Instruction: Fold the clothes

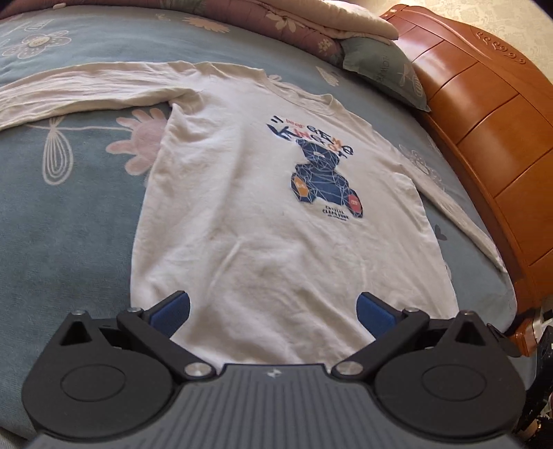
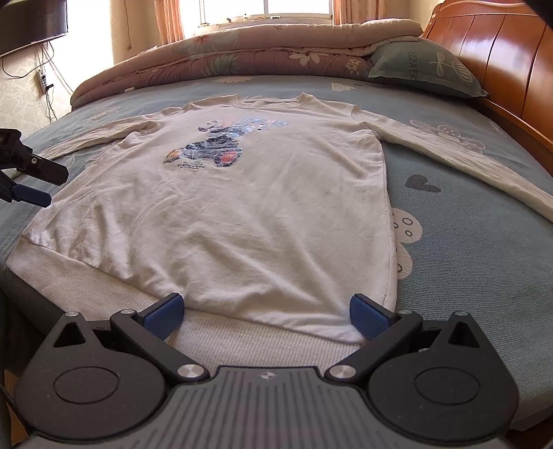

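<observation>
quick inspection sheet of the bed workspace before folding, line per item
surface: blue-grey floral bedsheet, smooth.
job's things: white long-sleeved cotton shirt with a blue bear print lies flat, print up, both sleeves spread out, hem nearest the grippers.
clutter: green-grey pillow and rolled pink floral quilt at the far edge.
grippers: left gripper open over the hem; right gripper open at the hem band.
cables: dark cords hang down the wall.
surroundings: orange wooden headboard, bright window.
</observation>
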`<state>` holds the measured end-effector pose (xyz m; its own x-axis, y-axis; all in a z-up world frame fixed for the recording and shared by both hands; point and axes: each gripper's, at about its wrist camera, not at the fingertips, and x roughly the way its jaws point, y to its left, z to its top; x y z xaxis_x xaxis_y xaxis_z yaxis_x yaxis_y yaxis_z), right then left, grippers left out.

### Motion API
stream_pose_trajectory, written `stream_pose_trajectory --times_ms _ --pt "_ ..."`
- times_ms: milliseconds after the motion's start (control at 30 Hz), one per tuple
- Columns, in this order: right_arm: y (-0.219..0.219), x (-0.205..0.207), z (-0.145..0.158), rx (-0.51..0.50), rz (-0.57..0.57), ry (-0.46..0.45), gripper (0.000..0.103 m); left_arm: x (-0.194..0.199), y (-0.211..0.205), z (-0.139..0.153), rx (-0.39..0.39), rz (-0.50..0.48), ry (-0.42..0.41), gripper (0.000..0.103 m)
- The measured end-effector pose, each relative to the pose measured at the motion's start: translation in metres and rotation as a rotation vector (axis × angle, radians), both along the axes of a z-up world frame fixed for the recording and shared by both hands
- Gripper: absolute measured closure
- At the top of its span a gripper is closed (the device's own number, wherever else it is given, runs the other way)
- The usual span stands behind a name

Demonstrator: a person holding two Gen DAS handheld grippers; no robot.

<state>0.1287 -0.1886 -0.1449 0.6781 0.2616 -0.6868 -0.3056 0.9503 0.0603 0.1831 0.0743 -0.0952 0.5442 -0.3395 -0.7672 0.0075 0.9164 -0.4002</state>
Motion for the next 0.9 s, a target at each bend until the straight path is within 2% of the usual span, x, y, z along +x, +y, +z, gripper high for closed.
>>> stream_pose_trajectory --times_ms 33,100,200,433,667,800,900 --pt "0.0 0.0 0.0 0.001 0.0 -0.001 0.0 -0.003 -0.001 -0.006 0.012 0.013 0.029 0.001" --pt "-0.001 -0.001 0.0 0.002 0.002 -0.001 0.0 -0.01 -0.001 -0.01 0.02 0.022 0.025 0.001" --pt "0.0 -0.001 0.0 -0.002 0.002 -0.002 0.0 -0.013 0.0 -0.003 0.03 0.011 0.045 0.001" --pt "0.002 -0.002 0.0 -0.008 -0.001 -0.003 0.0 0.007 0.003 0.024 0.046 -0.006 -0.038 0.001" --pt "0.001 -0.002 0.0 -0.007 -0.001 -0.005 0.0 0.013 -0.007 -0.009 0.017 -0.008 0.038 0.001" --pt "0.003 0.001 0.004 -0.019 -0.001 0.025 0.0 0.001 -0.008 -0.003 0.061 -0.011 0.029 0.001" --pt "0.004 0.015 0.015 0.006 -0.005 0.059 0.0 -0.001 -0.004 0.013 0.113 0.006 -0.022 0.001"
